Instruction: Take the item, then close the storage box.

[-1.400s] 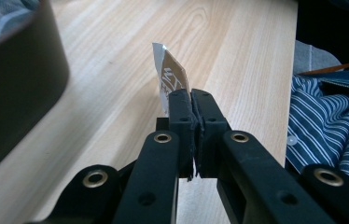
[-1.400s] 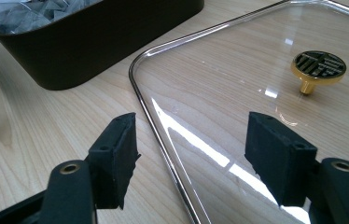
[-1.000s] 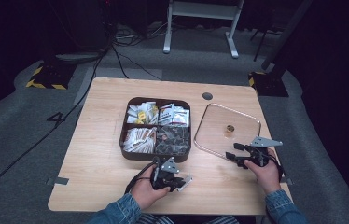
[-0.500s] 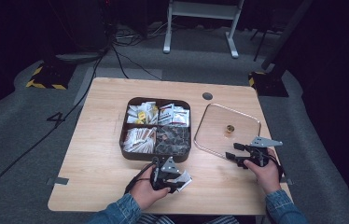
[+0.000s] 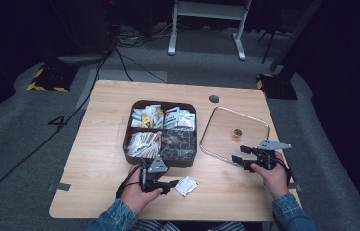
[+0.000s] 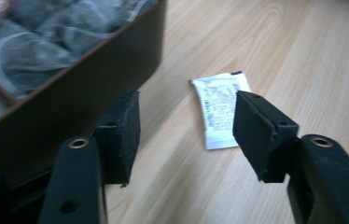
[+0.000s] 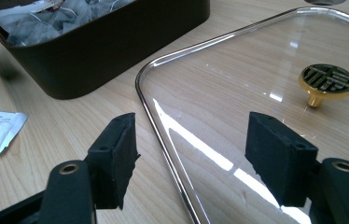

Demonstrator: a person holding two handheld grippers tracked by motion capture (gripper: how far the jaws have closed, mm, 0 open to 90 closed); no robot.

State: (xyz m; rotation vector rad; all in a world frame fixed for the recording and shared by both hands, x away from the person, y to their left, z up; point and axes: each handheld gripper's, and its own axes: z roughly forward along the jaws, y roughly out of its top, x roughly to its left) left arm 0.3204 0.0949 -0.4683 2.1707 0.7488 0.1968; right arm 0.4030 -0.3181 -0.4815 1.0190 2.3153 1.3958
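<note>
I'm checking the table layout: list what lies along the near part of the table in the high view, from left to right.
left gripper → white sachet → clear glass lid with its gold knob → right gripper.

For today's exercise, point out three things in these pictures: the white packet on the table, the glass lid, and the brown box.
white packet point(image 6: 219, 109): left gripper view, middle of its printed face.
glass lid point(image 5: 215, 127): high view, metal rim at its left edge.
brown box point(image 7: 116, 42): right gripper view, outer side wall.
</note>
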